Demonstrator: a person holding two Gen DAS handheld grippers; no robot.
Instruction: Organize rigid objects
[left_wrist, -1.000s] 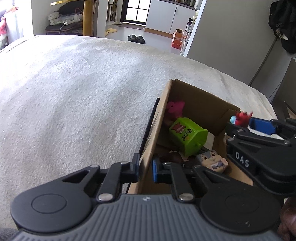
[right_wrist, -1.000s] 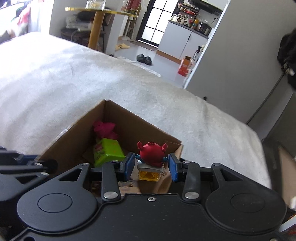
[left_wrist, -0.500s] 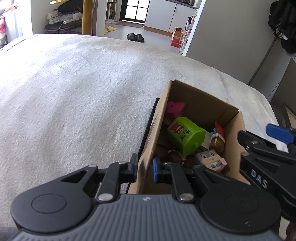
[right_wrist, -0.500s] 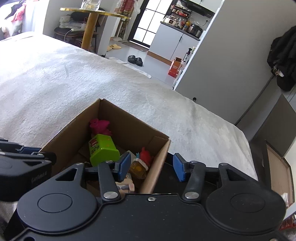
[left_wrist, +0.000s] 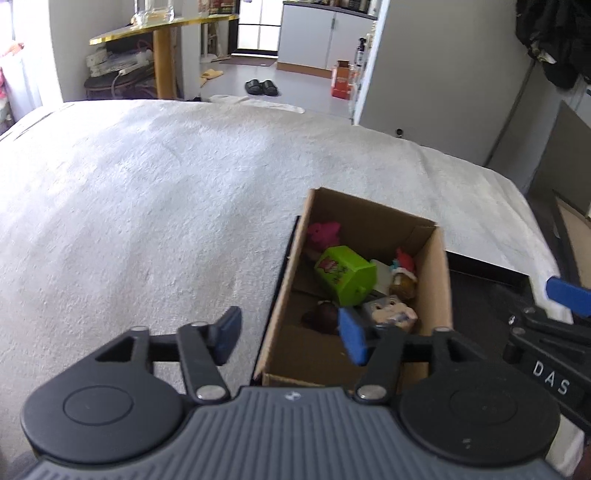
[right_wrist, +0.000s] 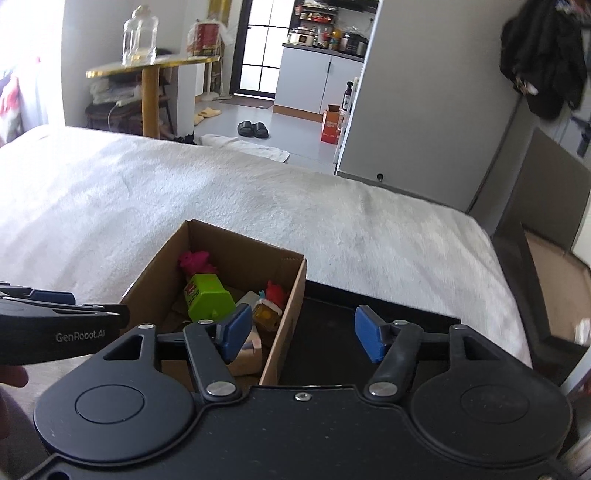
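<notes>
An open cardboard box stands on the white bed cover. It holds a green block, a pink toy, a red crab toy on a yellow base, a grey rabbit cube and a dark round thing. My left gripper is open, its jaws astride the box's near left wall. My right gripper is open and empty, above the box's right wall.
The white bed cover spreads wide to the left and behind the box. A black mat lies right of the box. Beyond the bed are a yellow table, slippers, an orange carton and a grey wall.
My right gripper opened and dropped the red crab toy into the box, then drew back. My left gripper let go of the box's left wall and opened wide.
</notes>
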